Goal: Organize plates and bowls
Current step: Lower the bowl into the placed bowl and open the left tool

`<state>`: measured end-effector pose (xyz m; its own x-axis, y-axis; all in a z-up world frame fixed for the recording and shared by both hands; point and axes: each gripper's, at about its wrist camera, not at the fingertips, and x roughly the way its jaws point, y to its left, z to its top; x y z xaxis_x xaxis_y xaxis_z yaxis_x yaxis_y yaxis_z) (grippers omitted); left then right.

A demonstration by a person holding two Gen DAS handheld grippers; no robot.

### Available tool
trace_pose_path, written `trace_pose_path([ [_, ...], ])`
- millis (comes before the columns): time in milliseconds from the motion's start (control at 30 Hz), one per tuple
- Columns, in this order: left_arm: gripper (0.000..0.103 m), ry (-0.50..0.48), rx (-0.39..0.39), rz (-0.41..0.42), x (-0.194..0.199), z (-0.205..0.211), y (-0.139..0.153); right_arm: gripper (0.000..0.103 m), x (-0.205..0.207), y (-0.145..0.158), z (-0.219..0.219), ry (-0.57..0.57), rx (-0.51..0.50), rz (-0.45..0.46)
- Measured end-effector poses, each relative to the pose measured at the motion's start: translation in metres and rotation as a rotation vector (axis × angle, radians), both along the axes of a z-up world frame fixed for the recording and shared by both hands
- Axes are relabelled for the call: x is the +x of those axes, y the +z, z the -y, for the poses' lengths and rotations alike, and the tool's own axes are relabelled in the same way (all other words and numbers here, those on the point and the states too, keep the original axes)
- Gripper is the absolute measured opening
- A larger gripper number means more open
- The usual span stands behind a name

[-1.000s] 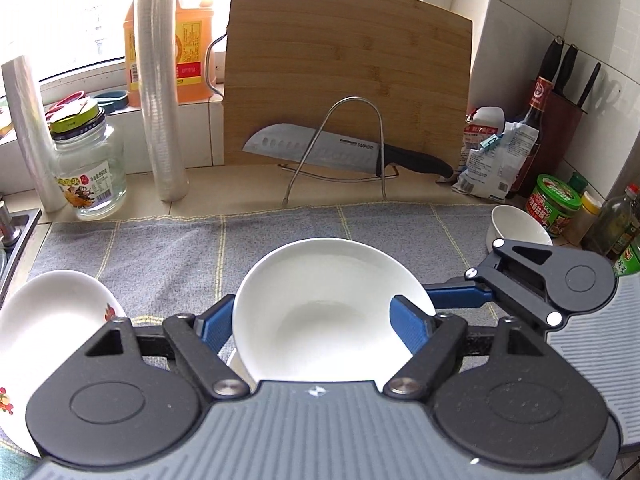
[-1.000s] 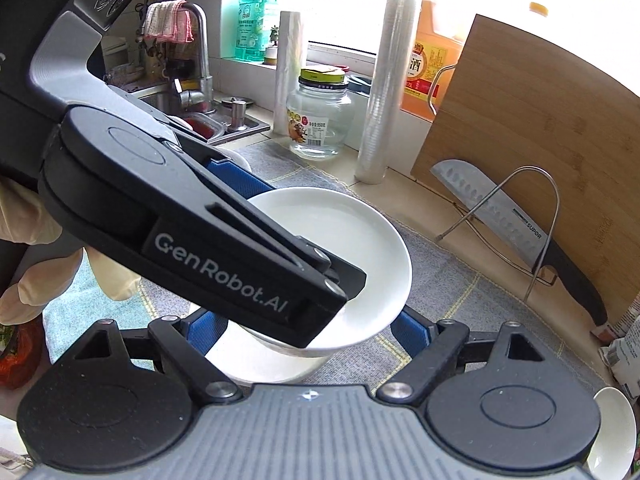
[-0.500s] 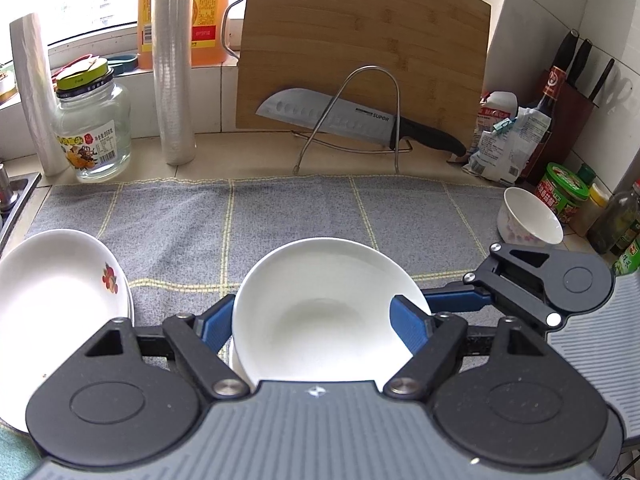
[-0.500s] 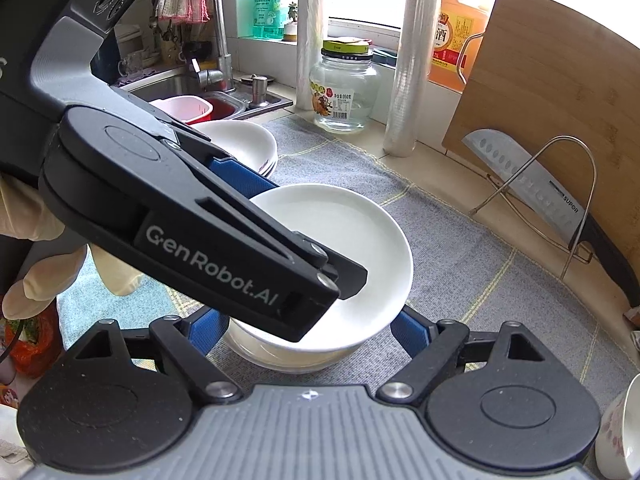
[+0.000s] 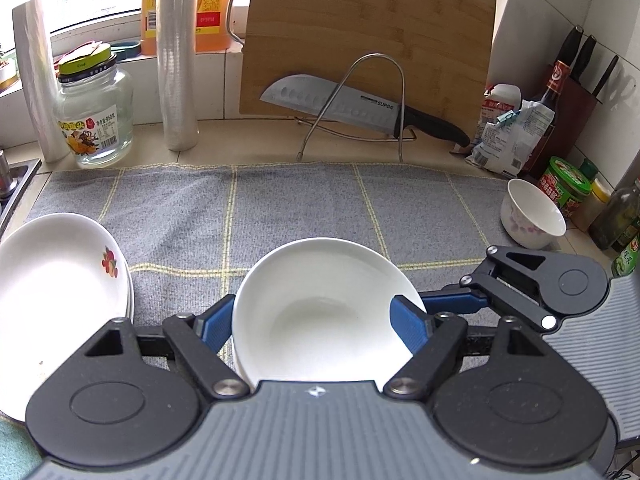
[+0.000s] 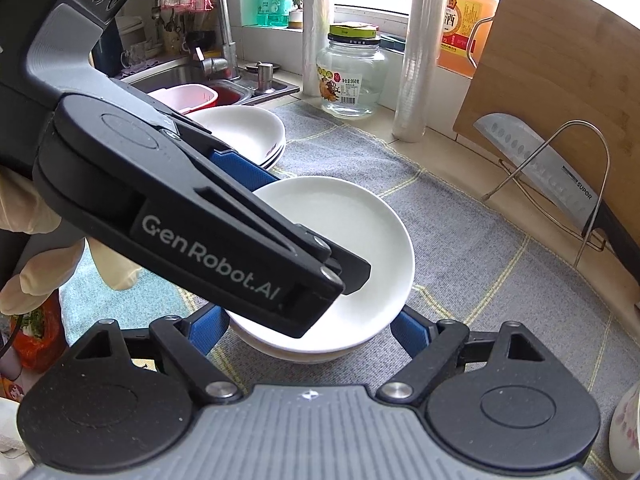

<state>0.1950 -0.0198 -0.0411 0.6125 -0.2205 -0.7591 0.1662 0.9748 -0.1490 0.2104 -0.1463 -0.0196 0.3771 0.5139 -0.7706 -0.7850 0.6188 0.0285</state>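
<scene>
A plain white plate (image 5: 320, 304) (image 6: 352, 232) sits nested on a second white plate (image 6: 296, 354), low over the grey checked mat (image 5: 300, 208). My left gripper (image 5: 314, 324) (image 6: 292, 224) is shut on the top plate, with a blue pad on each side of its rim. My right gripper (image 6: 306, 328) comes in from the right and has its pads against the sides of the lower plate. Only one of its fingers (image 5: 452, 304) shows in the left wrist view. A stack of flowered plates (image 5: 52, 280) (image 6: 244, 128) lies at the mat's left end. A small flowered bowl (image 5: 532, 216) stands at the right.
A knife (image 5: 340, 104) on a wire stand leans against a cutting board (image 5: 360, 40) at the back. A glass jar (image 5: 94, 120) and film rolls (image 5: 176, 60) stand by the window. The sink (image 6: 188, 76) is to the left, bottles and a knife block to the right. A gloved hand (image 6: 28, 280) holds the left gripper.
The top plate, tilted above the lower one a second ago, now lies nested on it. Both views have tipped down, so more of the mat and the flowered stack shows.
</scene>
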Motion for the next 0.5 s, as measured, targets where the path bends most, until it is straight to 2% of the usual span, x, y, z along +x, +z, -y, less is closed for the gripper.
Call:
trace_pose_path([
  [500,0.083,0.001,0.0,-0.007,-0.0011,-0.0015,-0.0037,0.093,0.0005,-0.0019,-0.0015,-0.003,-0.009,-0.006],
])
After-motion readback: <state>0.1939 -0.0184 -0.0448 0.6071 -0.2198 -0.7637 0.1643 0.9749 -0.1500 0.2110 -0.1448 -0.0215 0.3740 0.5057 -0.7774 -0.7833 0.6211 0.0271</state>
